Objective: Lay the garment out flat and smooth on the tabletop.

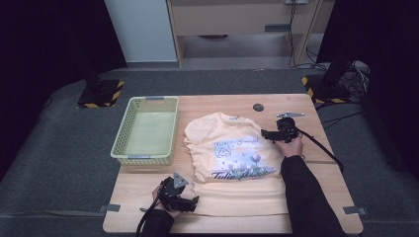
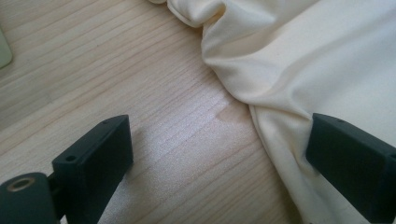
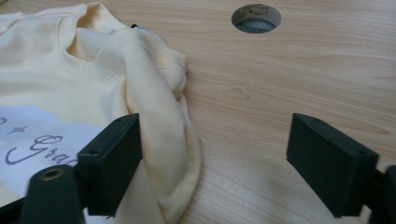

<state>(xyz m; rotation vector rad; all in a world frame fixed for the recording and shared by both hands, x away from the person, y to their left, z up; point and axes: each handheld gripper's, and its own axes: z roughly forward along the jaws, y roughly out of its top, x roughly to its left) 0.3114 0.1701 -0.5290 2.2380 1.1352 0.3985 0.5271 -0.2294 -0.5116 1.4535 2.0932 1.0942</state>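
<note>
A pale yellow shirt (image 1: 232, 158) lies face up on the table (image 1: 296, 106), its collar toward the far edge and its print of blue, purple and dark lettering in the middle. The hem reaches toward the near edge. A light green basket (image 1: 129, 127) stands on the table just left of the shirt.

The left tool (image 1: 190, 202) rests low at the near left corner of the shirt, held in a hand (image 1: 163, 200). In the left gripper view its jaws stand wide apart: one over bare wood, the other over the edge of the cloth (image 2: 327, 60). Nothing is pinched between them.

The right tool (image 1: 267, 133) is at the shirt's right side, near the folded sleeve, with the right hand (image 1: 290, 145) behind it. In the right gripper view its jaws are apart and grip nothing; the folded sleeve (image 3: 163, 121) lies beside the left jaw, while the other jaw is over bare wood. A round hole (image 3: 256, 17) in the table sits beyond.
</note>
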